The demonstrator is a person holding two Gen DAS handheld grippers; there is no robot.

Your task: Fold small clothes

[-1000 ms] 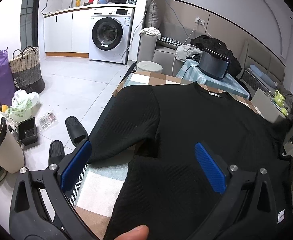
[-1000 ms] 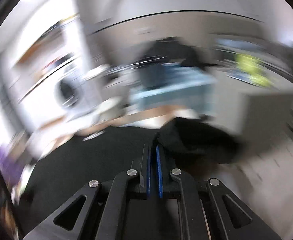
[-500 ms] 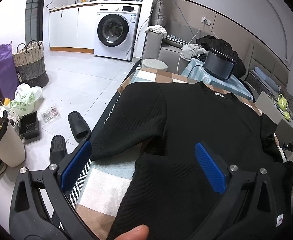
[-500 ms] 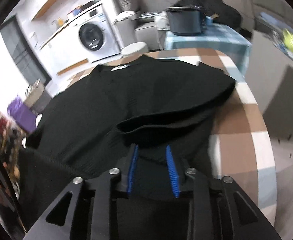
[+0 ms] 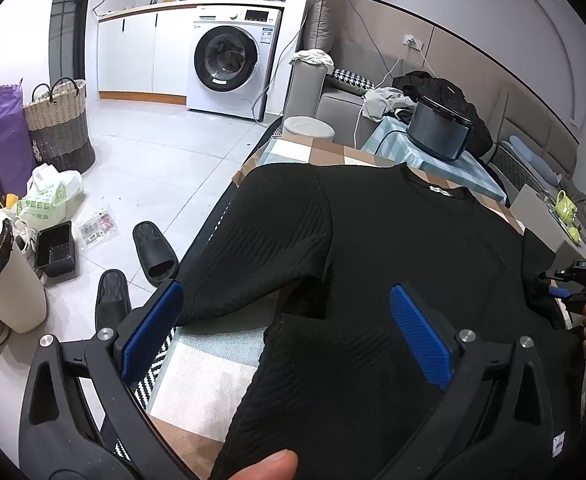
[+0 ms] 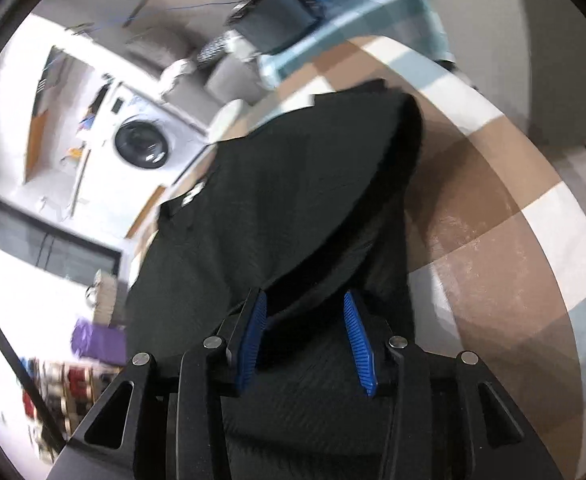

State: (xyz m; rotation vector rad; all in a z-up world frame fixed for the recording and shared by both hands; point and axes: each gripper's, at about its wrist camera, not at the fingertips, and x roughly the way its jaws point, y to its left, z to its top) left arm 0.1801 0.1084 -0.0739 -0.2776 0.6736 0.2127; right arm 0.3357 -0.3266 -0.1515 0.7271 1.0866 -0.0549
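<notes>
The black shirt [image 5: 393, 248] is lying spread over the checkered counter [image 6: 505, 248], its folded hem passing under both grippers. The left gripper [image 5: 285, 332] is hovering released. The right gripper [image 6: 305, 340] is spreading its fingers [image 6: 357, 340], cloth lying loose between them, bare counter beside them.

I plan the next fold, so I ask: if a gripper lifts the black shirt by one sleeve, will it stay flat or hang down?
The black shirt probably sags: its sleeve already drapes in soft folds. Its ribbed knit likely resists slipping.
</notes>
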